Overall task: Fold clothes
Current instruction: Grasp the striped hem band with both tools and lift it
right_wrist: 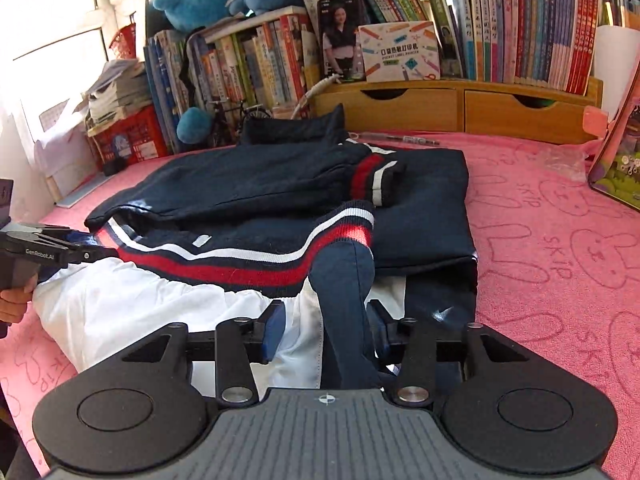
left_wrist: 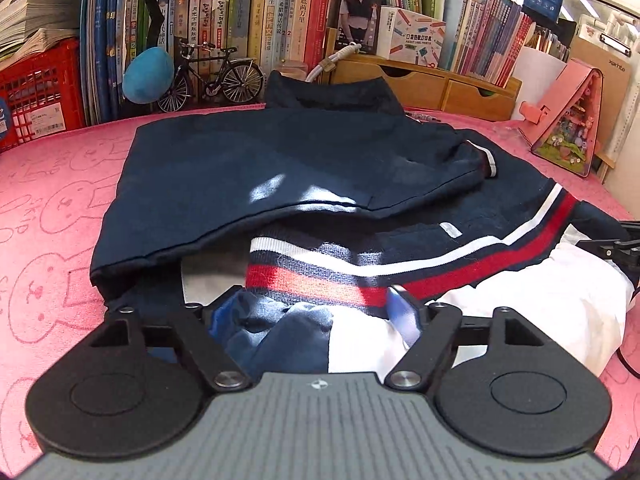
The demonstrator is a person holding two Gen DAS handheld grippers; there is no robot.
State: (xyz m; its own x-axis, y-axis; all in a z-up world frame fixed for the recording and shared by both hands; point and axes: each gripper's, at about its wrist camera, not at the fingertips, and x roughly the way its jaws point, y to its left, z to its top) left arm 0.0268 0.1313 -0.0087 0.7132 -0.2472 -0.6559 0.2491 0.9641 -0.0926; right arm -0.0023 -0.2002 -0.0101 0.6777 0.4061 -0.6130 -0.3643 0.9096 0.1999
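left jaws: left gripper [left_wrist: 316, 312] spread wide, jacket [left_wrist: 280, 168] hem bunched between them, not pinched

right jaws: right gripper [right_wrist: 326, 330] also apart, around a navy strip

jacket spot: mid pink cover [left_wrist: 52, 208], collar toward the far edge

progress: sleeves look folded in; white lining still showing at the near edge

right view only: a hand [right_wrist: 14, 306] holding the left gripper

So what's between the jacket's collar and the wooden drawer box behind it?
In the right wrist view, only bare pink towel between the collar and the wooden drawer box.
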